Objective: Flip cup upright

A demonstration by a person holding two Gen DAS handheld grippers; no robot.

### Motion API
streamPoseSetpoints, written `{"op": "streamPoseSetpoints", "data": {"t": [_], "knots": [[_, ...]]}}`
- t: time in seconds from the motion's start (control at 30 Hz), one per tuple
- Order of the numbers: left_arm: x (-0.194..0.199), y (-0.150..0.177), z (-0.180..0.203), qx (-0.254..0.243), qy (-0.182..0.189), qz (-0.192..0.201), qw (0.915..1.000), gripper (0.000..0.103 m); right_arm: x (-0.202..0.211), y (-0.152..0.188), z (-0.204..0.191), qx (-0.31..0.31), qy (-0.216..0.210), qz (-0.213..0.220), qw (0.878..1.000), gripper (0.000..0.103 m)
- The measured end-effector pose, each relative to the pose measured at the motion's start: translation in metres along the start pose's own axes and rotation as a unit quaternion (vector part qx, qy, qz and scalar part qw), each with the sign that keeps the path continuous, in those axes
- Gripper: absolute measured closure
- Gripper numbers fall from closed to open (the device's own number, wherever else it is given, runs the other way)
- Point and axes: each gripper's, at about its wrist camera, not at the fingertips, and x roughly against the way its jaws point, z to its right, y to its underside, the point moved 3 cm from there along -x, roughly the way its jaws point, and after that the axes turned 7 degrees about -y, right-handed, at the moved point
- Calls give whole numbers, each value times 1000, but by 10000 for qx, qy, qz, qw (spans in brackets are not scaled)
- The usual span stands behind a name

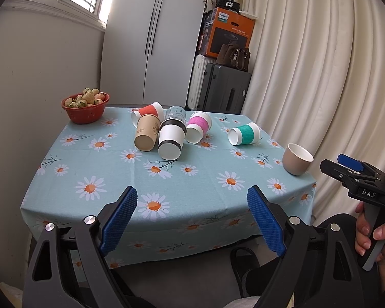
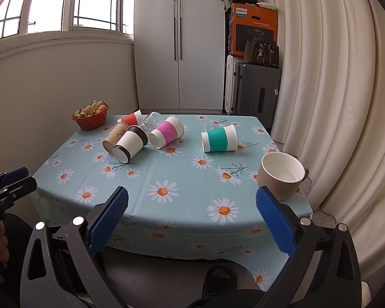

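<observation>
Found left gripper (image 1: 192,195) nearest the lens, pads spread wide, pinching nothing, held short of the near edge of the daisy tablecloth (image 1: 64,179). Found right gripper (image 2: 192,195) likewise spread and empty.

Recorded, left to right:
- red bowl of strawberries (image 1: 86,113) at the far left corner
- red-sleeved cup (image 1: 148,111), kraft paper cup (image 1: 146,134), black-banded cup (image 1: 170,138), glass (image 1: 176,114) and pink-sleeved cup (image 1: 199,127), clustered and lying over
- green-sleeved cup (image 1: 243,133), on its side and apart from the cluster
- beige cup (image 1: 296,159), upright at the near right corner

Judged the step as approach, with no cup yet gripped. Judged the next move to call for reaching in, closing across one toppled wall and rotating the mouth upward.

Read "PHILIPS" on the orange box (image 1: 228,32) and "DAS" on the right gripper's body. Could not read the print on the kraft paper cup.
</observation>
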Motion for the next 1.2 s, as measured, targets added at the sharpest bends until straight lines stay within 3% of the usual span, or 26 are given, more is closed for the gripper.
{"op": "streamPoseSetpoints", "data": {"t": [0.4,0.73,0.97,1.2], "knots": [[-1,0,3,69,95,-61,9999,17,-2,-3,5,-162,-47,-76,9998,4],[-12,-13,-4,196,522,-312,9980,17,-17,-15,12,-446,-313,-323,9980,4],[-36,-44,4,-364,690,-361,9963,17,-36,-34,26,-692,-460,-410,9957,4],[-82,-104,37,-1282,1092,-490,9845,17,-64,-62,55,-1585,-1078,-605,9796,4]]}}
